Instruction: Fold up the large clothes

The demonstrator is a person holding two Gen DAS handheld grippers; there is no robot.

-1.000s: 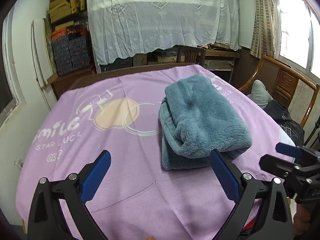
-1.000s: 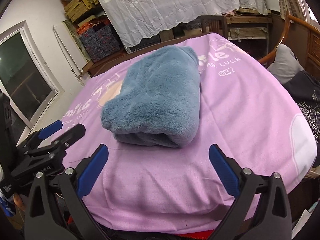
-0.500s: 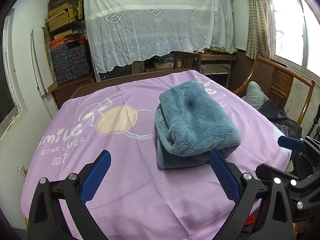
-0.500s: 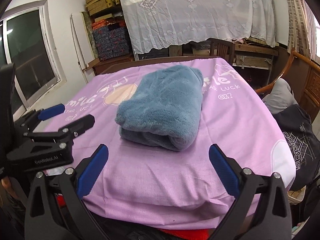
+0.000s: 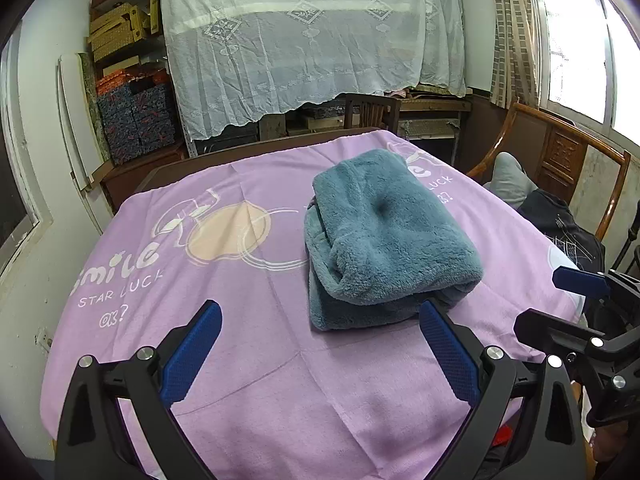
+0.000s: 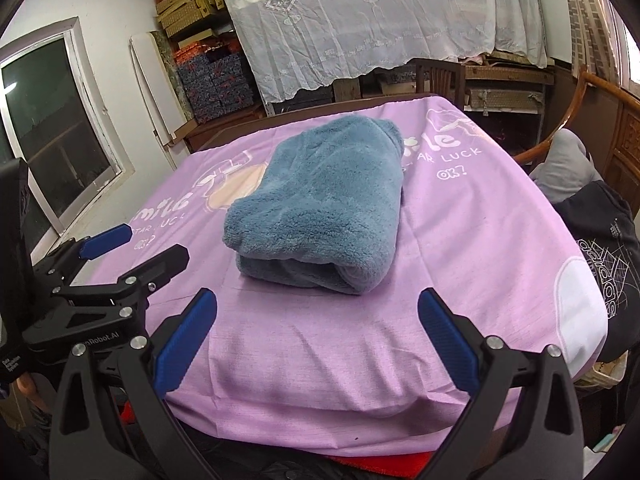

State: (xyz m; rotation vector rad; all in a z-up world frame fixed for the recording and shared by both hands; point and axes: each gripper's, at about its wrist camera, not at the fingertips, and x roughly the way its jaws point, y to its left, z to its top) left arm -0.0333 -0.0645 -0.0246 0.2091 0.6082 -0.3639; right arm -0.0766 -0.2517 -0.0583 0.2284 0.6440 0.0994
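A fluffy blue-grey garment [image 5: 384, 240] lies folded into a thick bundle on the purple cloth [image 5: 240, 360] that covers the table; it also shows in the right wrist view [image 6: 324, 200]. My left gripper [image 5: 320, 354] is open and empty, held back from the bundle above the cloth's near part. My right gripper [image 6: 316, 340] is open and empty, near the table's front edge. Each gripper shows in the other's view: the right one [image 5: 576, 304] at the right, the left one [image 6: 132, 248] at the left.
A wooden chair [image 5: 560, 152] with dark clothes [image 5: 560, 224] on it stands to the right of the table. A dark chair [image 5: 372, 110] stands behind the table. Shelves with boxes [image 5: 136, 120] and a white lace curtain [image 5: 312, 40] fill the back wall.
Both grippers have pulled back and risen from the folded garment, so it looks smaller and farther. The garment has not moved. Both stay open.
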